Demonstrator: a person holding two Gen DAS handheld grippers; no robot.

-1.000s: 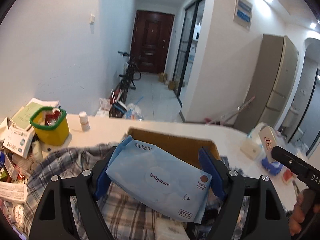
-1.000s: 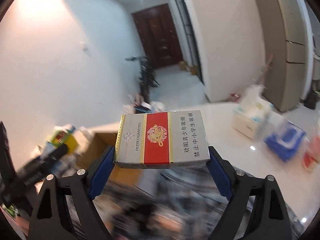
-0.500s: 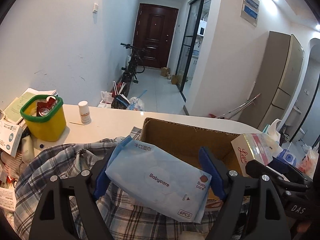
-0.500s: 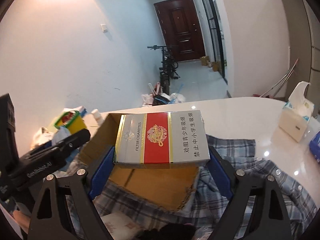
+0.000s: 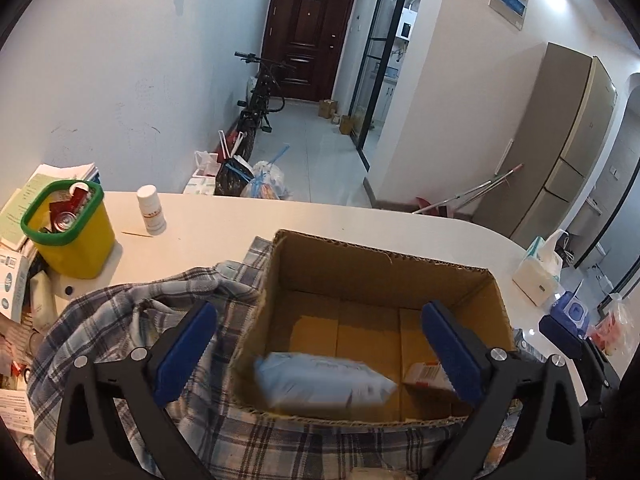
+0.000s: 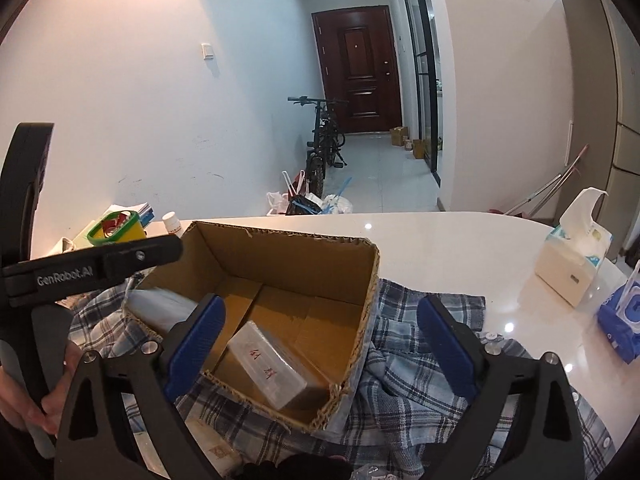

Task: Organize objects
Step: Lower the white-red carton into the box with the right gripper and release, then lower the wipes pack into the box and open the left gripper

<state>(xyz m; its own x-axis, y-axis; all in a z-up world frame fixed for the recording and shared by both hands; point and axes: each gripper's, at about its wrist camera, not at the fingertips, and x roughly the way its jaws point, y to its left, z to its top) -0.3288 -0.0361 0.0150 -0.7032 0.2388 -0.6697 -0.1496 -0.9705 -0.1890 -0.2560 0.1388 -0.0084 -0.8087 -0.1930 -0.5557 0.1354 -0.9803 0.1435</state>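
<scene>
Cardboard box on the worktop holds the blue wipes pack and cigarette carton, both lying below and apart from the left hand-held gripper and right hand-held gripper, whose empty jaws are opening wide.

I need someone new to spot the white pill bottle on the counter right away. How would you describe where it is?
Start at the open cardboard box on the white counter and look past the plaid shirt toward the far left edge. There a yellow bin with a green rim stands, and the pill bottle stands upright just right of it: small, white, capped, red-printed label.
</scene>
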